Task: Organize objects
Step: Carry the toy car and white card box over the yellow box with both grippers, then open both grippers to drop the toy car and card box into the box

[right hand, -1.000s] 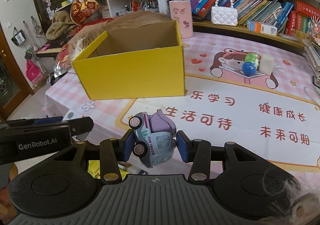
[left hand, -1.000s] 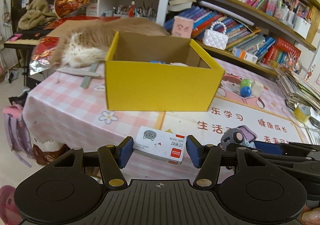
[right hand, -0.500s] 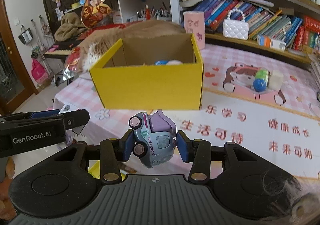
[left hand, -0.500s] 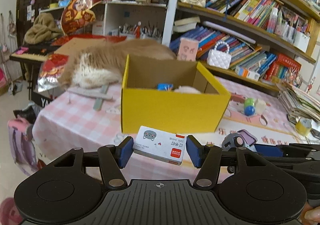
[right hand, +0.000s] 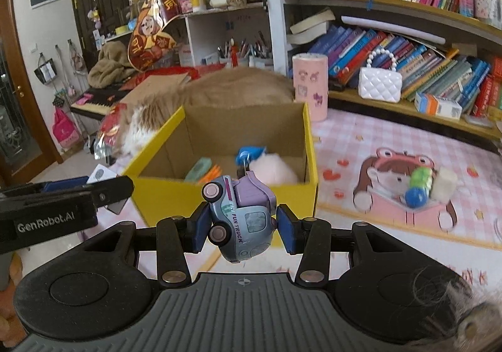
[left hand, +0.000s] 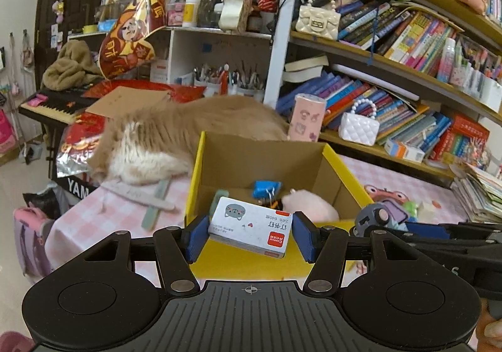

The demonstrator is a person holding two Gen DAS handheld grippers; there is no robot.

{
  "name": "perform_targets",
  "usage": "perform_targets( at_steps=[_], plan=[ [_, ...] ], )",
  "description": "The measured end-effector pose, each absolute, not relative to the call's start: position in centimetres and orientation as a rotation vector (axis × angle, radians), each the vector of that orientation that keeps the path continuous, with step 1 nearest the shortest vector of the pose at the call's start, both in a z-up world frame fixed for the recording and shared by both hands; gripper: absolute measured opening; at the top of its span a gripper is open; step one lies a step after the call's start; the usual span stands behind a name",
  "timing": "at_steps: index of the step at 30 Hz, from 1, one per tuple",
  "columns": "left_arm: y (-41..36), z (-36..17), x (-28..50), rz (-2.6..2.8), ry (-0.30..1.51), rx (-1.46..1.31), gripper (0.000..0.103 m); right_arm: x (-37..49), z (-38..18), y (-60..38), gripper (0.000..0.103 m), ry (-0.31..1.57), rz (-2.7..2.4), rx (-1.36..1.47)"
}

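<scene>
My left gripper (left hand: 249, 234) is shut on a white staple box (left hand: 251, 228) with a grey cat face, held just in front of the yellow cardboard box (left hand: 194, 192). My right gripper (right hand: 243, 228) is shut on a grey and purple toy truck (right hand: 240, 217), tilted nose down, near the front wall of the yellow box (right hand: 309, 182). Inside the box lie a blue binder clip (left hand: 266, 189), a pink plush (right hand: 273, 171) and a green item (right hand: 197, 170). Each gripper shows at the edge of the other's view.
A fluffy tan cat (left hand: 175, 135) lies behind the box on the pink checked tablecloth (right hand: 392, 139). Blue and green balls and a white block (right hand: 426, 184) lie to the right. A pink canister (right hand: 309, 85) and book-filled shelves (right hand: 423, 54) stand behind; a keyboard (left hand: 47, 104) at left.
Both grippers have risen and come closer to the yellow box with their loads still held. The box's inside and its contents have come into view.
</scene>
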State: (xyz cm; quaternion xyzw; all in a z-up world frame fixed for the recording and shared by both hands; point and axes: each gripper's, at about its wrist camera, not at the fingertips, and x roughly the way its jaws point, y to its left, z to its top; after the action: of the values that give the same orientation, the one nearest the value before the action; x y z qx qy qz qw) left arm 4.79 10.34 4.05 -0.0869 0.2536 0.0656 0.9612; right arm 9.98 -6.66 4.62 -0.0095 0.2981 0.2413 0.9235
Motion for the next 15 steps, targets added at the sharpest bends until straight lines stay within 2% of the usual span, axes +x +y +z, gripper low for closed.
perform_targets(
  at_steps=[15],
  plan=[
    [9.2,2.8,12.4,0.214,0.552,-0.141,0.057,20.3,5.0,-5.6,0.042,0.598,0.583,-0.037]
  ],
)
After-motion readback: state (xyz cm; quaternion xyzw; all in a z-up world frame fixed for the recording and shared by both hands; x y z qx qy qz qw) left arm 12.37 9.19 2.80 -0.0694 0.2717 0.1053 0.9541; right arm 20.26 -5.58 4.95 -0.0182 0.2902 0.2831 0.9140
